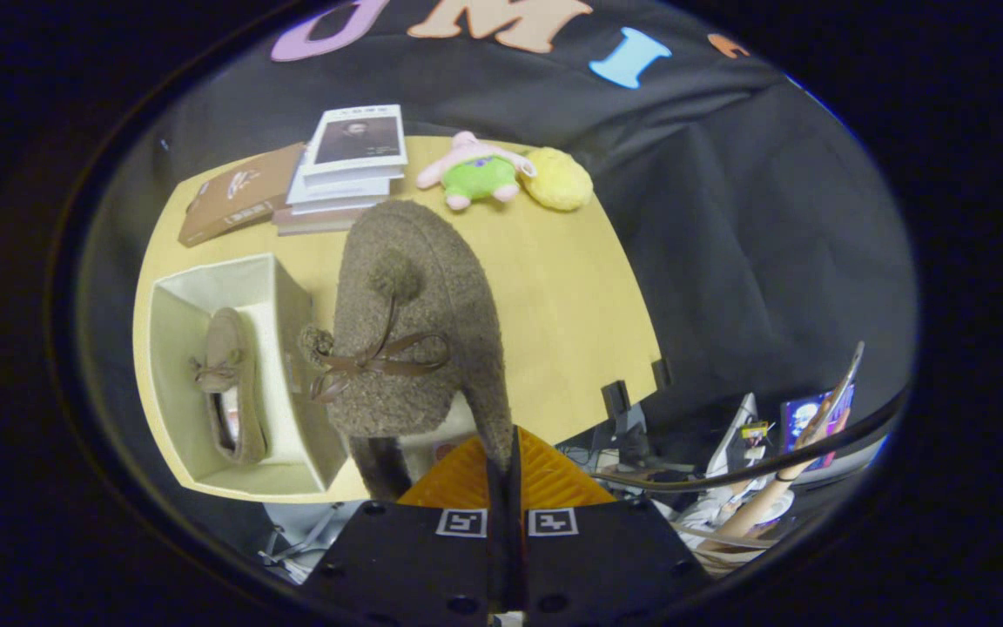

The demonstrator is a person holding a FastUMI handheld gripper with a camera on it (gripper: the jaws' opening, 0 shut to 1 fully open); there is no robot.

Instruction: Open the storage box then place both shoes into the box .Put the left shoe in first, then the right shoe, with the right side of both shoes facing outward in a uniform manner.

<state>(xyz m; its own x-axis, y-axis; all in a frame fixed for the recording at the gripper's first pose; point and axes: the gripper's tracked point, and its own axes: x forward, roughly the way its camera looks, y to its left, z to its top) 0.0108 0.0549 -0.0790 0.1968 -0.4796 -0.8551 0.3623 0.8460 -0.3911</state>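
Counting two shoes: one in claw, one boxed.

Yellow table top against the black cloth wall. At its far edge: a brown book lying flat, just beside a stack of books topped by a cover with a portrait; near these, a pink-and-green plush toy touching a yellow plush toy
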